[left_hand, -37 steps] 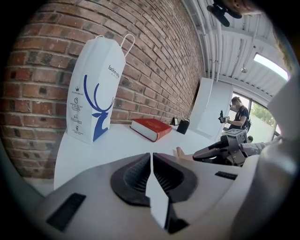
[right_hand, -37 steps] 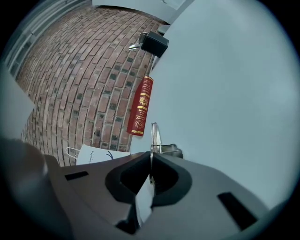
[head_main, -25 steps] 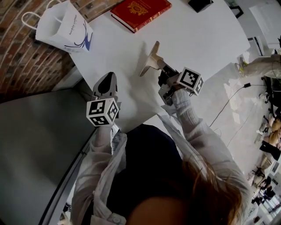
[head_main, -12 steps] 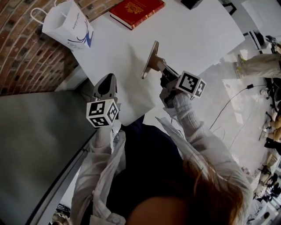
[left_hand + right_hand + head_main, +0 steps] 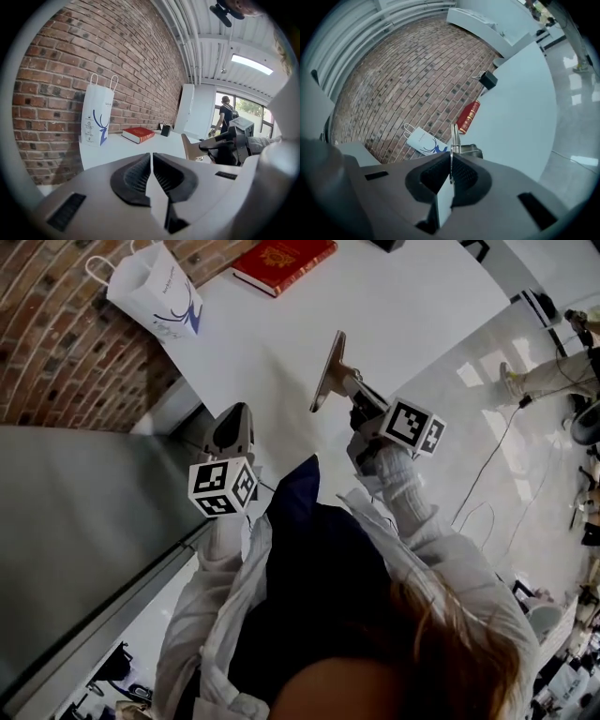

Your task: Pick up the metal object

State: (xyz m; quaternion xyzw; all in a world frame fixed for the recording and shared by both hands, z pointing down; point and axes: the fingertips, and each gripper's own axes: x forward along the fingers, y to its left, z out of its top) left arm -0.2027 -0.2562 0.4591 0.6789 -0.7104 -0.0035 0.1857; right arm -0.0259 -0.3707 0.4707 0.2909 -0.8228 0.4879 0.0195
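Note:
The metal object [image 5: 328,373] is a flat tan plate on a short stem, held above the white table [image 5: 422,306]. My right gripper [image 5: 351,382] is shut on its stem end. In the right gripper view the metal object [image 5: 453,135] stands edge-on, rising from between the pads of the right gripper [image 5: 450,167]. My left gripper [image 5: 233,416] hovers off the table's near left corner, shut with nothing between its fingers. The left gripper view shows the left gripper [image 5: 151,170] closed, and the metal object [image 5: 189,147] to its right.
A white paper bag [image 5: 155,292] and a red book [image 5: 284,261] sit at the table's far side by the brick wall [image 5: 56,343]. A small black box [image 5: 489,79] stands farther back. A grey panel [image 5: 75,521] lies at left, glossy floor [image 5: 506,446] with cables at right.
Both grippers have risen and drawn back from the table. The metal object has come up with the right gripper and turned more edge-on.

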